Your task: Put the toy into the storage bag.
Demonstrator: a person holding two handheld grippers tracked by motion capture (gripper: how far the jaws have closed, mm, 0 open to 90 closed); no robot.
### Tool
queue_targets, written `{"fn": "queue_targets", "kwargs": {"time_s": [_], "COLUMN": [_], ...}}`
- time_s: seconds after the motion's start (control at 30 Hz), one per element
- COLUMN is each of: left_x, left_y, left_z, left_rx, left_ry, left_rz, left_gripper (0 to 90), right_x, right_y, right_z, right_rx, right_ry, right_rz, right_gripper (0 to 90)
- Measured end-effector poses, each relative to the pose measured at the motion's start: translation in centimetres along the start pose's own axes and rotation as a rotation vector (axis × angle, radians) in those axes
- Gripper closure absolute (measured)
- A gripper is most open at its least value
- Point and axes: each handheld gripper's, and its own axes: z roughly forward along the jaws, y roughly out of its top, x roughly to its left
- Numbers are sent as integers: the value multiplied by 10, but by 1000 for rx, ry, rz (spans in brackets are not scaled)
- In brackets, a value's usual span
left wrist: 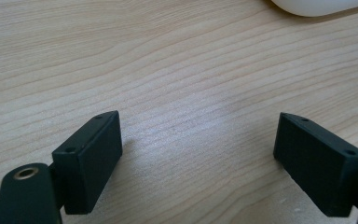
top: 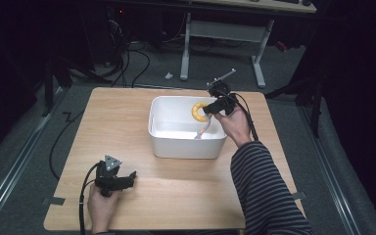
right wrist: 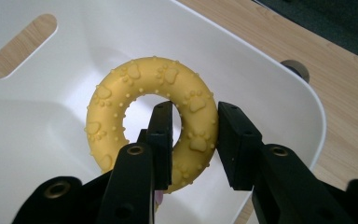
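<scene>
we see our right tool [right wrist: 195,140] clamped on a bumpy yellow rubber ring [right wrist: 121,84] over a smooth white bin [top: 176,142]; our left tool [left wrist: 198,163] rests, jaws apart, on the wood-grain bench [left wrist: 168,70].

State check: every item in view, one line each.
yellow ring: upright, clamped through its hole, held inside the tub above the floor.
white tub: upright on the table, a small pale item lying inside.
right gripper: shut on the ring.
left gripper: open, empty, low over the table.

Nubbly matt rubber ring [right wrist: 154,116]
</scene>
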Motion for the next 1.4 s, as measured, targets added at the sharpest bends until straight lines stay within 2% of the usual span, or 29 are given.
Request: {"fn": "queue_targets", "kwargs": {"time_s": [0.23,0.53,0.83,0.97,1.4], "left_x": [0,0,0,0,0], "left_y": [0,0,0,0,0], "left_z": [0,0,0,0,0], "left_rx": [-1,0,0,0,0], "left_ry": [0,0,0,0,0], "left_rz": [-1,-1,-1,-1,-1], "left_gripper": [156,156,156,156,156], "right_x": [4,18,22,24,26], "right_y": [-6,-18,-20,-21,-25], "right_z": [3,-2,-2,-2,0], "right_rx": [20,39,56,67,77], "right_ry": [26,63,74,94,113], "right_rz": [-21,-59,-70,-94,-106], "right_gripper": [680,680,679,679,674]}}
